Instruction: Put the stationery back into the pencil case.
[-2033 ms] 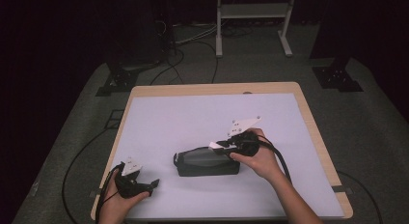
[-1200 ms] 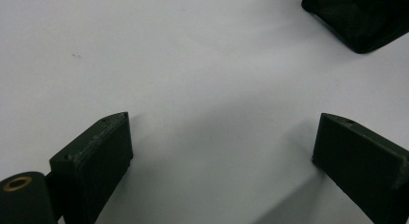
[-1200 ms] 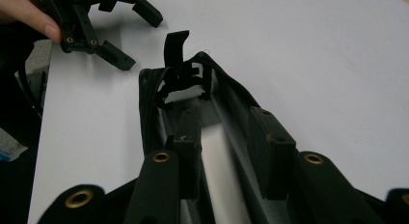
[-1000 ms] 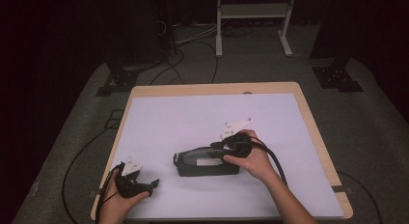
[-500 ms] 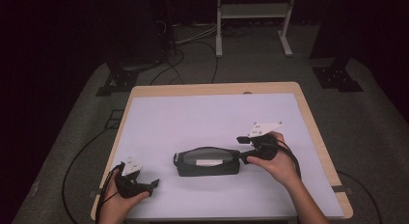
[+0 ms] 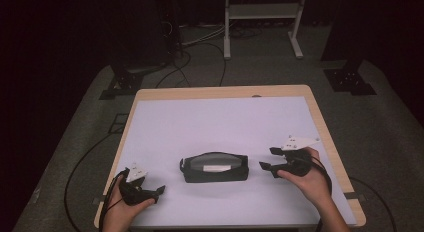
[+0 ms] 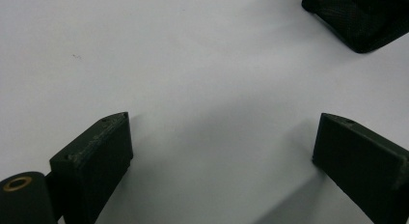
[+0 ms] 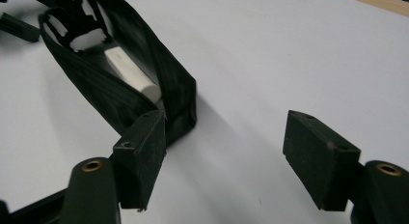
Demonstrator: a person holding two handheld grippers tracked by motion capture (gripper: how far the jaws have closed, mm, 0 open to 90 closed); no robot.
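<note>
the black zip pouch (image 6: 214, 168) lies lengthwise between both grippers; the right gripper (image 6: 272, 160), released and just opening, is nearer its end; the left gripper (image 6: 159, 191) gapes empty.

The black pouch (image 6: 214, 168) lies alone on the white table top (image 6: 220, 122), the one obstacle there. Bare surface runs behind it to the far wooden edge, and on either side of it a clear strip separates it from each hand.
</note>
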